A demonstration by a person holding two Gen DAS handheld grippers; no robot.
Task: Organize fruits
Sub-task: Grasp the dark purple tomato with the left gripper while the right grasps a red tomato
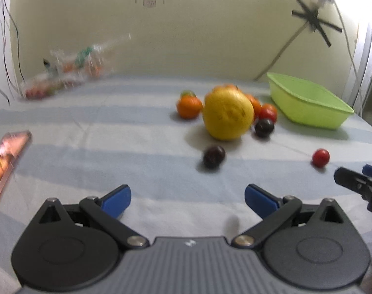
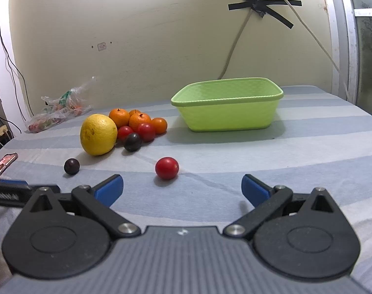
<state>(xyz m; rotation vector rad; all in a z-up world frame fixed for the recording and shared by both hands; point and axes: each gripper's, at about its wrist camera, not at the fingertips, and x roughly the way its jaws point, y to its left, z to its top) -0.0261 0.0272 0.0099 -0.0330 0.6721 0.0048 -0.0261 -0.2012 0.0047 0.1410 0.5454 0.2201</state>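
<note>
A big yellow citrus (image 2: 98,134) (image 1: 228,114) lies on the striped cloth with small oranges (image 2: 139,121) (image 1: 188,107), red fruits (image 2: 146,131) and a dark plum (image 2: 132,142) (image 1: 264,127) bunched beside it. A second dark plum (image 2: 71,166) (image 1: 213,156) and a lone red fruit (image 2: 167,168) (image 1: 320,157) lie nearer. The green basket (image 2: 228,118) (image 1: 308,109) holds nothing visible. My right gripper (image 2: 182,188) is open, just short of the lone red fruit. My left gripper (image 1: 187,199) is open and empty, short of the near plum.
A clear plastic bag (image 2: 59,109) (image 1: 63,76) of small items lies at the back left by the wall. A phone (image 2: 2,165) (image 1: 4,166) rests at the left edge. Cables hang on the wall, held by black tape (image 2: 262,5). Bare cloth spreads before the basket.
</note>
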